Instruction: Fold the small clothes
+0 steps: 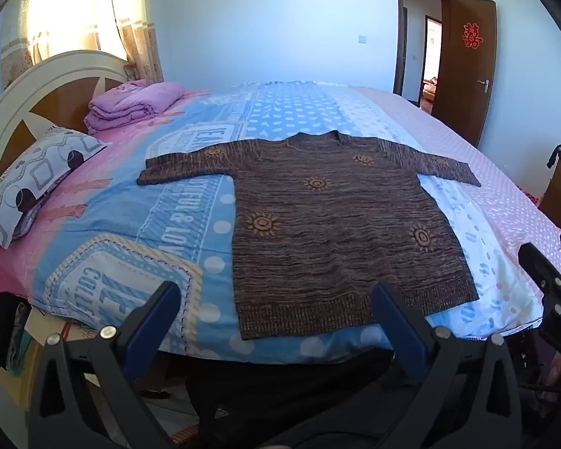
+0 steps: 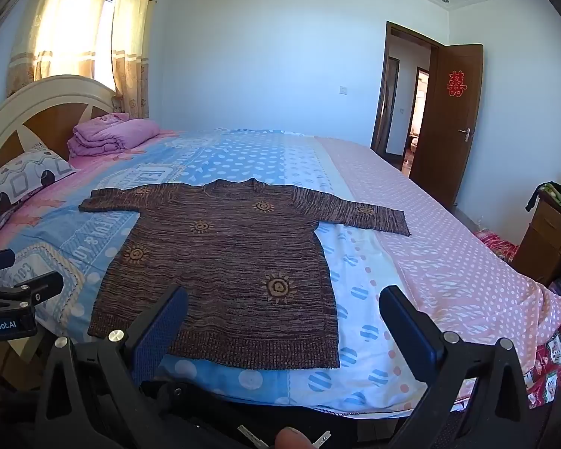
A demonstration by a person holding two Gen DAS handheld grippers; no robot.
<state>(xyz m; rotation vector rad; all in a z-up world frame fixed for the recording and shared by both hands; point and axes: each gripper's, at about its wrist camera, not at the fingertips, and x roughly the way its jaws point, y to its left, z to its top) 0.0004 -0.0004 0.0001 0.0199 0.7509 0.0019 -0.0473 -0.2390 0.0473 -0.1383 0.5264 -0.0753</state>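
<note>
Centrally on the bed (image 1: 486, 194), a brown knitted sweater (image 1: 340, 232) lies flat and face up, its sleeves spread to either side and its ribbed hem (image 1: 355, 310) just inside the near edge of the patterned bedspread (image 1: 138, 224). No fold shows in the garment, so the task appears to stand at its opening step: approach and first grasp. The left gripper (image 1: 276, 310) hangs short of the mattress edge with its jaws spread wide and nothing between them; its view places the sweater's near left hem corner between the two fingers. The right gripper (image 2: 284, 314) is likewise wide open and empty, set before the hem, with the sweater's right edge lying between its fingers in that view. Neither tool touches the cloth.

The next move probably calls for each gripper to advance to a matching point, hem corners or sleeve ends, and close on a single layer of knit without pinching the bedspread beneath. The loose knit may stretch or drag unevenly when lifted. A folded pink quilt (image 1: 134, 103) and a pillow (image 1: 37, 187) lie near the headboard, well apart from the sweater.
</note>
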